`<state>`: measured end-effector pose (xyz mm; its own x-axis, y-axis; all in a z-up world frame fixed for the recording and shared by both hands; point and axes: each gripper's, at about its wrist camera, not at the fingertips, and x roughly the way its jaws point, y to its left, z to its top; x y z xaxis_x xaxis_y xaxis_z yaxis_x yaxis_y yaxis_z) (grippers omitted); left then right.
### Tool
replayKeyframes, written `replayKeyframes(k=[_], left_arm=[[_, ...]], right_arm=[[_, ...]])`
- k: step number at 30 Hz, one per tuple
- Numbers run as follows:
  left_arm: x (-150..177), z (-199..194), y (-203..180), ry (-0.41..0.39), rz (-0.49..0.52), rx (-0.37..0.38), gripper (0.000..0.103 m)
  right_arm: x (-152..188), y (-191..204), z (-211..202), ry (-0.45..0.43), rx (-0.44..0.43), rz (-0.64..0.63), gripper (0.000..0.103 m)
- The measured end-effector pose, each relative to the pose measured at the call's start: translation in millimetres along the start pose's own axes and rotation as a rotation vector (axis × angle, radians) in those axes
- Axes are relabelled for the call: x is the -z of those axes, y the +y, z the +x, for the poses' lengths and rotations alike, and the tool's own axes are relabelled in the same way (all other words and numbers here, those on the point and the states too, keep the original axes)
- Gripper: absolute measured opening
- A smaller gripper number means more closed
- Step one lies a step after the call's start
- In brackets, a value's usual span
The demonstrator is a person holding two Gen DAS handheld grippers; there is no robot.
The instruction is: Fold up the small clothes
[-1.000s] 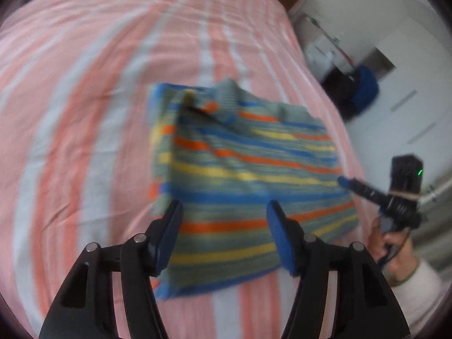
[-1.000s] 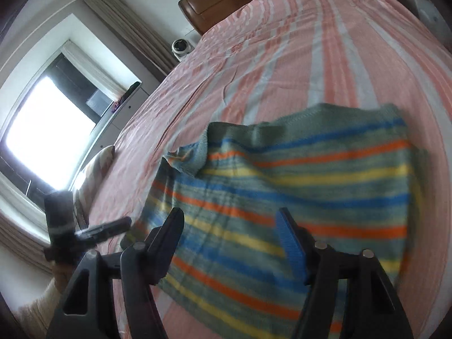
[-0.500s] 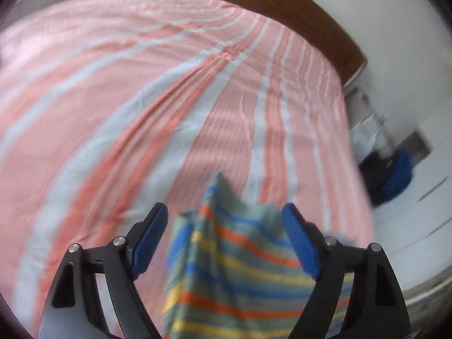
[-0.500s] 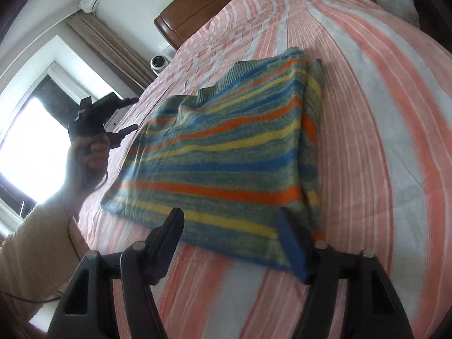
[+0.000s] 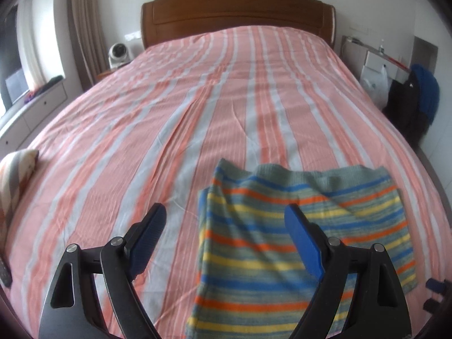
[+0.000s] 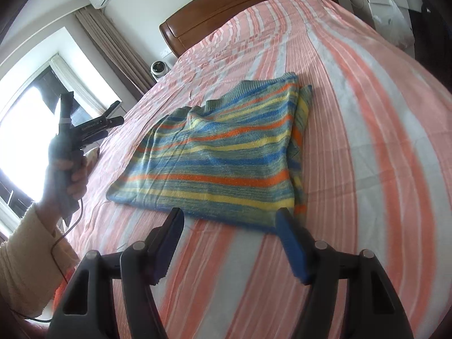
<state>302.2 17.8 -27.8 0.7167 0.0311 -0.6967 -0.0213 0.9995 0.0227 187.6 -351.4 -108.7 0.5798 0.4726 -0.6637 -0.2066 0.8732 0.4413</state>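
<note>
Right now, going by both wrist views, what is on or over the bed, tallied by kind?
Striped sweaters, folded flat on the bedspread: 1
Handheld grippers, left gripper and right gripper, both open and holding nothing: 2
Striped pillows, pillow at the bed's edge: 1
Total: 4

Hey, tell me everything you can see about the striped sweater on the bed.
The striped sweater is a soft-looking knit with grey-green, blue, orange and yellow stripes and a ribbed collar. It lies folded into a rough rectangle on the pink-and-white striped bedspread, flat apart from some rumpling near the collar, with a lower layer peeking out along one side. Neither set of tongs touches it; only the bedspread does.
</note>
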Motion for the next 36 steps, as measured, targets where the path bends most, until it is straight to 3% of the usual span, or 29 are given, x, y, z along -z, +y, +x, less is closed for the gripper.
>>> replayKeyframes(k=[11,17,24,36], left_arm=[[14,-25,-44,-0.042,0.082,-0.014,0.089],[75,-15,-109,0.056,0.217,0.152,0.089],[126,-24,-170,0.108,0.34,0.306,0.089],[150,-30,-209,0.047,0.534,0.321,0.089]], right_arm=[[4,6,-18,-0.02,0.02,-0.031,0.067],[11,-17,-27,-0.045,0.036,0.023,0.067],[11,-39,-40,-0.049,0.068,0.043,0.067],[6,-66,-35,-0.04,0.072,0.07,0.067]])
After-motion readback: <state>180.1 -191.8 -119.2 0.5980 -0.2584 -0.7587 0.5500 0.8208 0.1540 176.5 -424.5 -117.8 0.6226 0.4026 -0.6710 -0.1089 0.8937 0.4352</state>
